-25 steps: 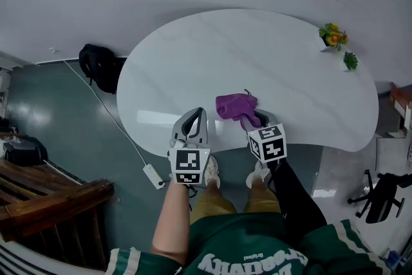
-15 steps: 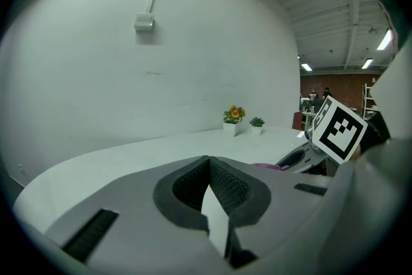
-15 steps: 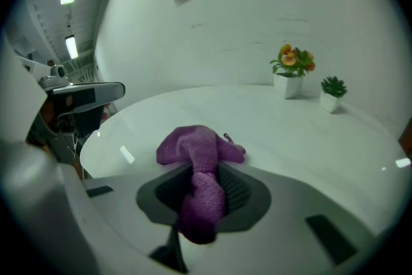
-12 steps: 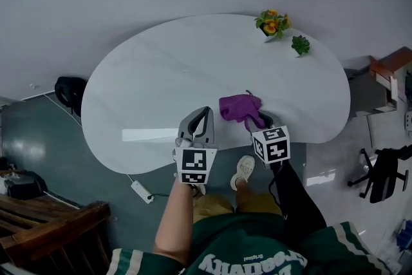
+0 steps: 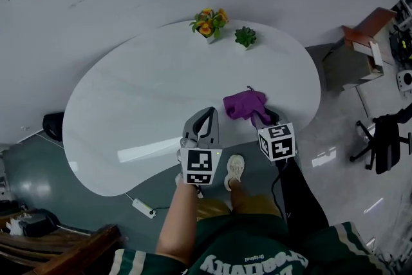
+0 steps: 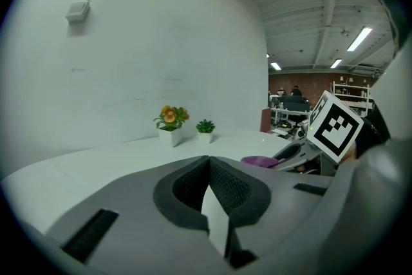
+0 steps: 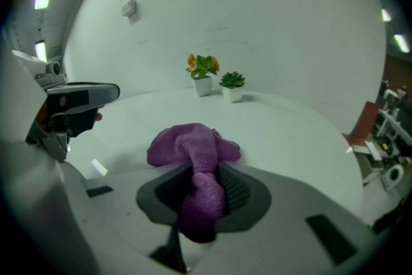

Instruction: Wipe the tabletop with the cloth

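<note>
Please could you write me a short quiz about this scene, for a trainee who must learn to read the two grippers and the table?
1. True or false: the left gripper holds the purple cloth.
2. Where do the orange flower pot and the small green plant stand? A: at the far edge of the tabletop. B: right beside the left gripper. C: on the cloth.
3. Fill in: the right gripper is shut on the ____.
Key: 1 false, it is shut and empty; 2 A; 3 cloth.

Tail of the cloth (image 7: 193,148) out of sight inside the right tool (image 7: 203,190); black chair (image 5: 384,138) partly beyond the picture's edge.
</note>
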`<state>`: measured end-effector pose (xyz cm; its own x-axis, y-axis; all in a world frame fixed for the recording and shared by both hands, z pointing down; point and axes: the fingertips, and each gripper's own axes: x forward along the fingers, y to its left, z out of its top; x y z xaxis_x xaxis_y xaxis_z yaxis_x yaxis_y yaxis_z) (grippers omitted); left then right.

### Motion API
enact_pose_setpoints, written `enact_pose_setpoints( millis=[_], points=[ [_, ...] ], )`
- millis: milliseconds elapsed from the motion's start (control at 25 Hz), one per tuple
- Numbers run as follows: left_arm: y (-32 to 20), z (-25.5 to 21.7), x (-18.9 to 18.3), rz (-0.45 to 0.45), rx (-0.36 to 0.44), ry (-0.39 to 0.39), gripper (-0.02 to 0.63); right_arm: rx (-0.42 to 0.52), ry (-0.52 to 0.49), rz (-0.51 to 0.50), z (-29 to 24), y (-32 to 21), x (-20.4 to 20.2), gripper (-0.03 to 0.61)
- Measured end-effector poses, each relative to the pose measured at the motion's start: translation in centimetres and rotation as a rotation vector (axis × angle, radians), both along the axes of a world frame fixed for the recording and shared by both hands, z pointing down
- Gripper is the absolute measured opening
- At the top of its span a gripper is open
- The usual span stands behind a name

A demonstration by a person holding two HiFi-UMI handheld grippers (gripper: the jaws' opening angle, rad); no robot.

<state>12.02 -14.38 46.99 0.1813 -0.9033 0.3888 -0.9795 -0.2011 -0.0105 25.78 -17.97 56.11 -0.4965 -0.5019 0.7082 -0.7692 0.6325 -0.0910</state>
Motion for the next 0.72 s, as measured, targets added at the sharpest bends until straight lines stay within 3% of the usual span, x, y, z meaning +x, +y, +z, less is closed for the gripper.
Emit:
enact_pose_setpoints(
  millis=[360,720],
  points=[
    [-4.5,-0.3,9.3,0.149,0.022,0.019,0.002,0.037,0.113,0.184,0.1,-4.1,13.8,0.095],
    [-5.9,-0.5,14.1,0.231,0.023,0.031,0.002,0.027,0.202,0.368,-0.1,-4.0,23.6,0.095]
  ],
)
